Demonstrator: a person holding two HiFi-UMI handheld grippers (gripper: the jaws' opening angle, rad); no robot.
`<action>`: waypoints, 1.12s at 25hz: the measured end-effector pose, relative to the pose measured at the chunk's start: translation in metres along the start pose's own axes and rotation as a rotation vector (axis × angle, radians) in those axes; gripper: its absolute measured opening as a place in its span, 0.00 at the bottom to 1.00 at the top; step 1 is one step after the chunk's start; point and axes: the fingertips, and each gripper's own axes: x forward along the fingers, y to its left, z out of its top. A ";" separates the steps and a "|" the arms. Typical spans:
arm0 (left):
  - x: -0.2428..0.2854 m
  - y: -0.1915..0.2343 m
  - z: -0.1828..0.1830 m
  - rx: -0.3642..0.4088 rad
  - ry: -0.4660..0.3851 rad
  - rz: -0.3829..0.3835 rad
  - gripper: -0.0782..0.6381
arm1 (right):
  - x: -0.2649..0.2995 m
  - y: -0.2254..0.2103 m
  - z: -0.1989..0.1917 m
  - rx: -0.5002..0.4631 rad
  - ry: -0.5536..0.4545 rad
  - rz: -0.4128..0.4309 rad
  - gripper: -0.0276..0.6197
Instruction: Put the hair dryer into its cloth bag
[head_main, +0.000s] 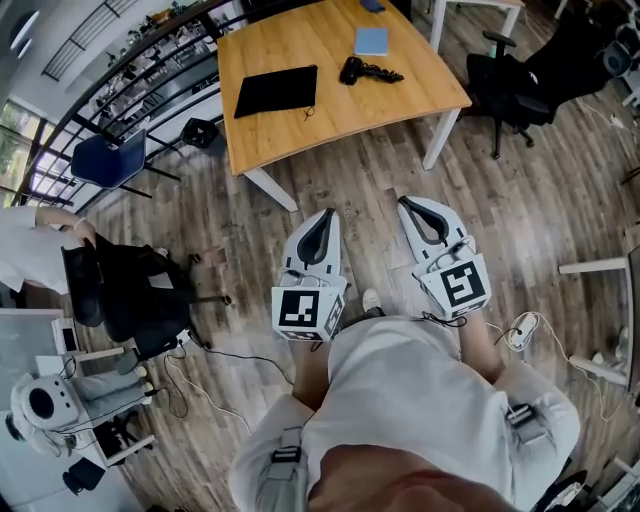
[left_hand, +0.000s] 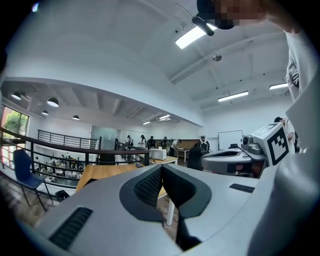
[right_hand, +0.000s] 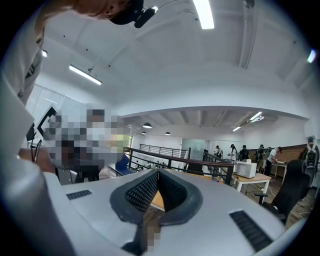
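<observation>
Wooden, light-brown table (head_main: 330, 130) stands ahead across the grey plank floor (head_main: 520, 220). On it lie a flat black cloth bag (head_main: 275, 90) and, close to its right but apart, a black hair dryer (head_main: 352, 70) near a blue notebook (head_main: 371, 41). The left gripper (head_main: 327, 213) and right gripper (head_main: 404, 201) hover short of the table, fingers pressed together, empty.

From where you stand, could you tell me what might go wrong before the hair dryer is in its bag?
Loose cables trail over the floor beside the person's feet, so stepping toward the table could mean a trip. The black cloth bag lies flat, so its mouth may be hard to open. The hair dryer has its cord bunched beside it near a blue notebook; the cord might snag or drag it.
</observation>
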 end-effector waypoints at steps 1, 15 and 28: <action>0.003 0.005 0.002 0.004 -0.002 -0.007 0.13 | 0.006 -0.001 0.002 -0.002 -0.002 -0.007 0.08; 0.050 0.041 0.005 -0.003 0.004 -0.040 0.14 | 0.061 -0.025 -0.002 -0.005 0.018 -0.025 0.08; 0.134 0.070 0.001 0.001 0.031 0.011 0.13 | 0.125 -0.085 -0.019 0.016 0.028 0.021 0.08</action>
